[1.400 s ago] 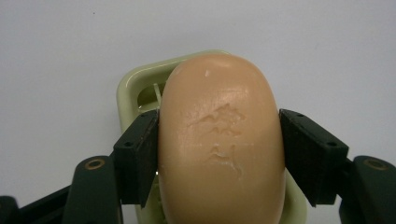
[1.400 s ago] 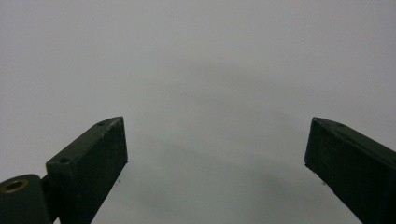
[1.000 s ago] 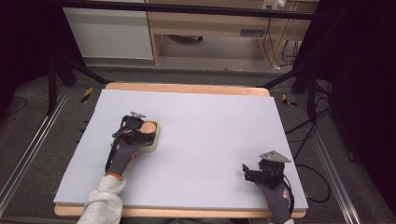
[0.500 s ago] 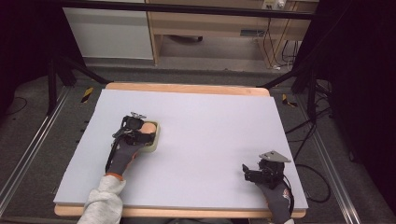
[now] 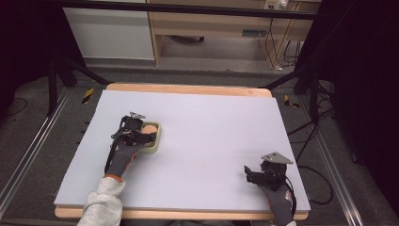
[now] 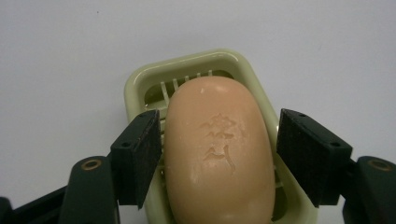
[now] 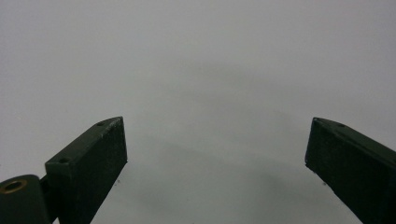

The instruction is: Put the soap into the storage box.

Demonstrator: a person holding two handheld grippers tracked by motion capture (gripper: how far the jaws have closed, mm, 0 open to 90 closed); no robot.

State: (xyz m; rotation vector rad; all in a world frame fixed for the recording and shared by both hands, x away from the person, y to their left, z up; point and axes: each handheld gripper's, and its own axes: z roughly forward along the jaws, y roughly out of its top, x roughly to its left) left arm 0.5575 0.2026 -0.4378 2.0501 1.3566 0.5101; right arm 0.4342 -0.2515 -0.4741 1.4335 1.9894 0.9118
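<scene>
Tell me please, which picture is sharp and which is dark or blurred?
Left gripper view: sharp and evenly lit, the mark stamped in the soap reads clearly. Right gripper view: dim and grey, soft shadows on the table. High view: table bright, surroundings nearly black, slightly soft.

I logged the soap [image 6: 219, 154] as peach-orange with a paler stamped mark on its top face. The soap dish [image 6: 140, 88] under it was pale yellow-green, ribbed inside. The left gripper [image 6: 219, 158] had matte black jaws with brass-coloured pins; the right gripper [image 7: 217, 163] matched, black with one brass pin. The table [image 5: 211, 122] top read plain light grey-lilac, edged in light wood. Gloves [image 5: 123, 157] were dark grey with orange cuffs, sleeve [image 5: 101, 207] grey
</scene>
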